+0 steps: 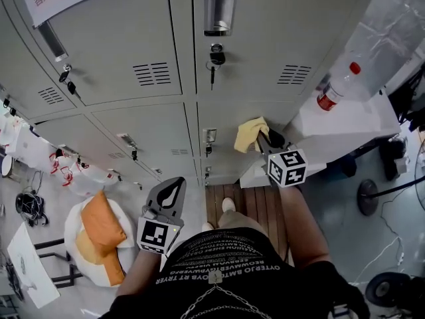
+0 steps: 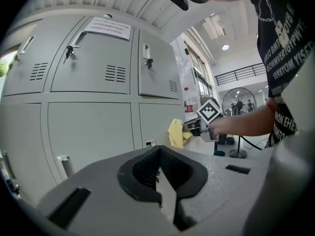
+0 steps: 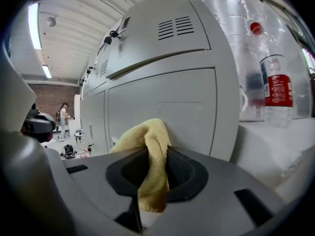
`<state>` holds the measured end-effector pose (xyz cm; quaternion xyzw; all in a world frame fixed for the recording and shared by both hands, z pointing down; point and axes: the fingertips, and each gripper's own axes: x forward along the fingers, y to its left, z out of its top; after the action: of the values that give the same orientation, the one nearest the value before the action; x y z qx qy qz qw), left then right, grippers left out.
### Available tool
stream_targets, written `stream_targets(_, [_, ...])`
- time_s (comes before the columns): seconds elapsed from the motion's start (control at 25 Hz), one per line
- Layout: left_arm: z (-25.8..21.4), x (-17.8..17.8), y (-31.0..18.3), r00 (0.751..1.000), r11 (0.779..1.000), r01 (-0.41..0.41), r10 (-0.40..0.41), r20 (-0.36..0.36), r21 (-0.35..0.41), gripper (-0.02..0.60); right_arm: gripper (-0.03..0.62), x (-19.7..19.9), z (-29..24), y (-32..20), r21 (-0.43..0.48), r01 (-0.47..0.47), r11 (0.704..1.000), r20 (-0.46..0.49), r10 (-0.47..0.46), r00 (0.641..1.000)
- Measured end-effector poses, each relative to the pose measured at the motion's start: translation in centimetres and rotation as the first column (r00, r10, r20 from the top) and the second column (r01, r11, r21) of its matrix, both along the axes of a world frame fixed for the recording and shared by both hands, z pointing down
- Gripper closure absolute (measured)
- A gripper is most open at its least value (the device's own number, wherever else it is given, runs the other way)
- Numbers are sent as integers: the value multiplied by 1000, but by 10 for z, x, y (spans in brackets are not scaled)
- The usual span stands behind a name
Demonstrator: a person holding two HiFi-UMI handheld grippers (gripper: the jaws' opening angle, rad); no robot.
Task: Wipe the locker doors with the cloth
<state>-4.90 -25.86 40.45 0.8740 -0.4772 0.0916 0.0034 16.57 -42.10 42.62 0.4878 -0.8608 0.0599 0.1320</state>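
Grey locker doors fill the head view, seen steeply from above. My right gripper is shut on a yellow cloth, which is pressed against a lower locker door. In the right gripper view the cloth bunches between the jaws and touches the door. My left gripper hangs lower left, away from the lockers, shut with nothing in it. From the left gripper view the cloth and the right gripper show further along the lockers.
A white ledge beside the lockers carries a red-labelled plastic bottle. Keys hang from a lock. An orange cushion on a white beanbag lies at left. A wooden step is underfoot. A fan stand is at right.
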Motion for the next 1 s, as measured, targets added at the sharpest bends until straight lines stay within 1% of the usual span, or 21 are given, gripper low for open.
stream_targets(0.2, [5,7,-4,1000,1000,-20,20,1,-5,578,516,25,4,-3,-10,-50,999,-5,50,999])
stream_targets(0.4, [6,6,-4,1000,1000,-19,19,4,-3,578,514,49,6,-4,-18,-111,994,-6,111,994])
stream_targets(0.48, [7,5,-3,1000,1000,-15,15,6,-7,578,516,56,6,-3,-12,-133,991,-10,133,991])
stream_targets(0.56, [8,4,-1,1000,1000,-9,9,4,-14,578,516,56,4,1,5,-130,992,-26,130,991])
stream_targets(0.64, [9,4,0,1000,1000,-6,6,1,-17,578,516,42,1,11,30,-79,996,-44,80,996])
stream_targets(0.76, [11,2,1,1000,1000,-2,2,9,-20,578,516,5,4,24,44,34,998,-48,-32,998])
stream_targets(0.88, [14,2,0,1000,1000,8,-7,20,-23,578,516,-28,14,29,20,112,993,-40,-112,993])
stream_targets(1.0, [15,-2,2,1000,999,26,-26,17,-28,578,516,-55,28,27,-10,165,986,-57,-165,985])
